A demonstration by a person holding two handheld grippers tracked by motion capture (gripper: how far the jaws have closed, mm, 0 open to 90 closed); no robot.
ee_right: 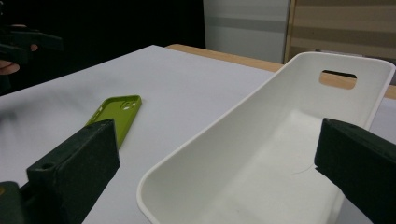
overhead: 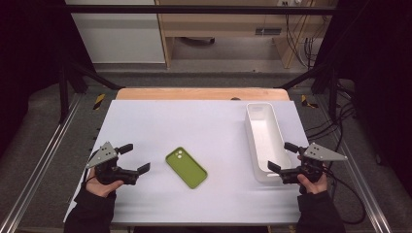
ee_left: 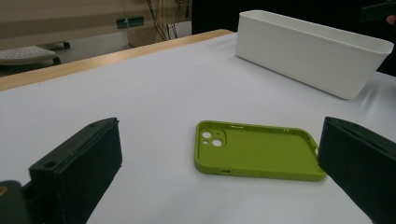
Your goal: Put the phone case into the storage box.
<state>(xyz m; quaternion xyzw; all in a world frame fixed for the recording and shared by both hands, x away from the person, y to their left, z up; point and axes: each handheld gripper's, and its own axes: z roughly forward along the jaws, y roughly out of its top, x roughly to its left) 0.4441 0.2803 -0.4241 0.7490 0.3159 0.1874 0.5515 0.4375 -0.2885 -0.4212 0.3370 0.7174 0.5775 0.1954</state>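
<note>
- White flat surface [overhead: 194,121] carries everything.
- Long white plastic tray [overhead: 265,145] sits well right of the case.
- Left gripper [overhead: 135,158], fingers spread, left of the case.
- Right gripper [overhead: 283,157], fingers spread, at the tray's near end.
- Green rectangular silicone phone case [overhead: 186,167] lies hollow side up, mid-surface.

white table cover [overhead: 204,121] — wooden edge [overhead: 201,93] beyond, grey floor [overhead: 43,145]

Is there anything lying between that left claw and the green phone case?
Nothing visible. The left gripper is open beside the green phone case, with bare white table between them. The white bin sits off to the case's other side, by the right gripper.
</note>
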